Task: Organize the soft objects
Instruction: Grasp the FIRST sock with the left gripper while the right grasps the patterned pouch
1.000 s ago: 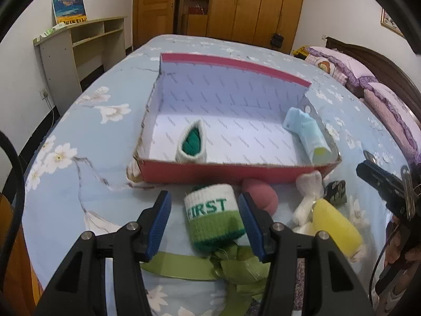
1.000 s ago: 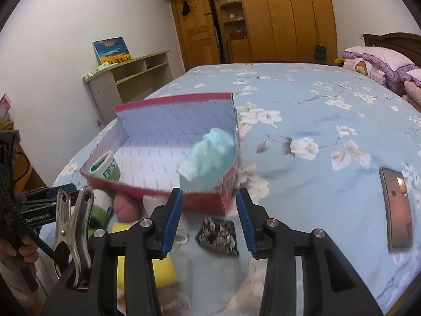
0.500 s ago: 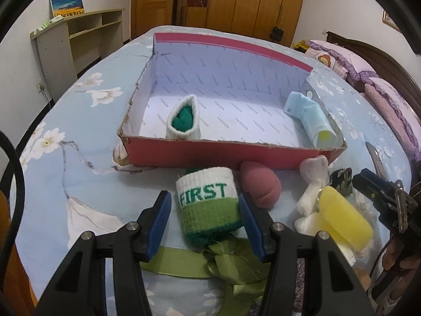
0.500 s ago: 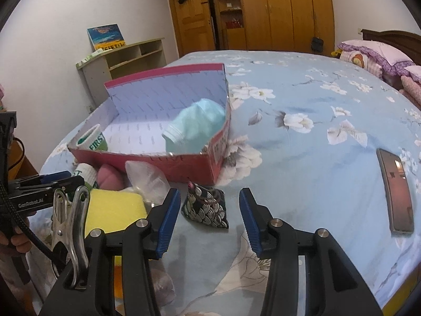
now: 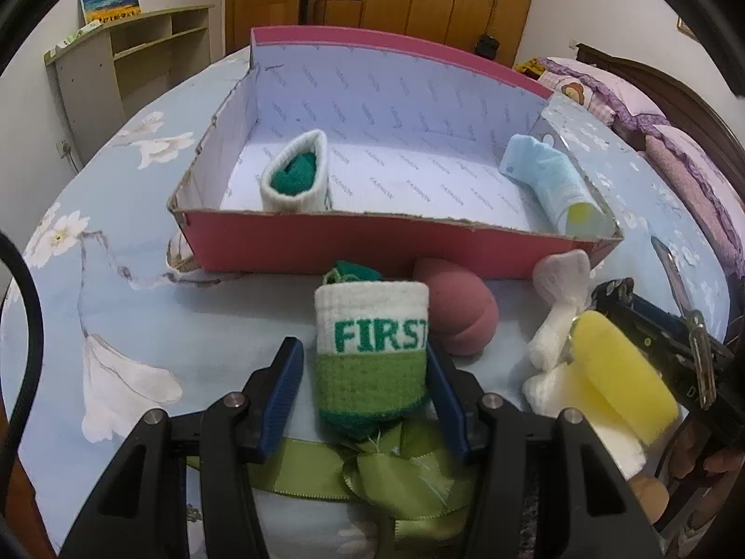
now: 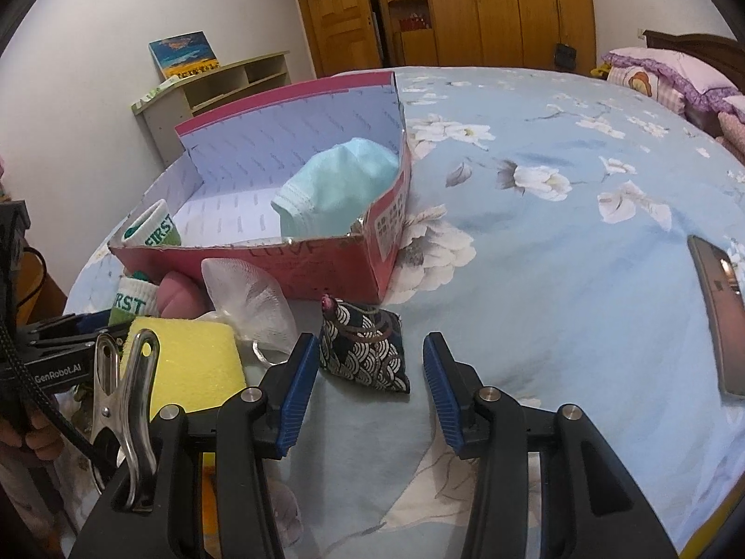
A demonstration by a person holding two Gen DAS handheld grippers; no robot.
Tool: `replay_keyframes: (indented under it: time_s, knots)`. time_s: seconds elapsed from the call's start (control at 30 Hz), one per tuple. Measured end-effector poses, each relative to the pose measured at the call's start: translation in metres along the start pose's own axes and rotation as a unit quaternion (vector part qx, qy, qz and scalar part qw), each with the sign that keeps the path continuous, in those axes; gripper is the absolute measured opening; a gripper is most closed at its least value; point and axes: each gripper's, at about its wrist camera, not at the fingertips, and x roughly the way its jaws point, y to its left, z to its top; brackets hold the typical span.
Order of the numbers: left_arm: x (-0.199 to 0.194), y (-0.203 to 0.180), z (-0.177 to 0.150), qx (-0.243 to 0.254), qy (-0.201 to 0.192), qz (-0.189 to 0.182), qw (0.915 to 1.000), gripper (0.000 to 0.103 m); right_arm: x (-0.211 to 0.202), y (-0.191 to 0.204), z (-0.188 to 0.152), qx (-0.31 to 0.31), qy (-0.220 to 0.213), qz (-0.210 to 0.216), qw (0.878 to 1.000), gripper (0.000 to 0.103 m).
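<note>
A rolled green and white "FIRST" sock lies on the bed in front of the red box. My left gripper is open, with the sock between its blue fingers; the right finger touches it, the left stands just apart. A second rolled sock and a light blue cloth lie inside the box. My right gripper is open, and a black patterned pouch sits just ahead, near its left finger. In the right wrist view the box is ahead on the left.
A pink sponge, a white bone-shaped toy, a yellow sponge and a green ribbon lie in front of the box. A phone lies on the bed at right. Shelves and wardrobes stand behind.
My left gripper has moved forward around the sock, which now sits deeper between the fingers. My right gripper has moved forward and down toward the patterned pouch.
</note>
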Motion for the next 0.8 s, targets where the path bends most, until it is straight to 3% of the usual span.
replay_keyframes:
  time_s: [0.4,0.6,0.8]
  knots:
    - [0.007,-0.001,-0.002,-0.001,0.002,0.002,1.0,0.057,0.012,-0.004,-0.002,0.012,0.011,0.014,1.0,0.047]
    - [0.001,-0.003,-0.003,0.005,-0.002,-0.01,0.9999,0.041,0.012,0.0,-0.005,0.004,0.007,0.021,1.0,0.036]
    - [-0.006,-0.003,-0.004,0.007,-0.008,-0.011,0.9999,0.037,0.008,0.002,-0.007,-0.004,-0.002,0.019,1.0,0.034]
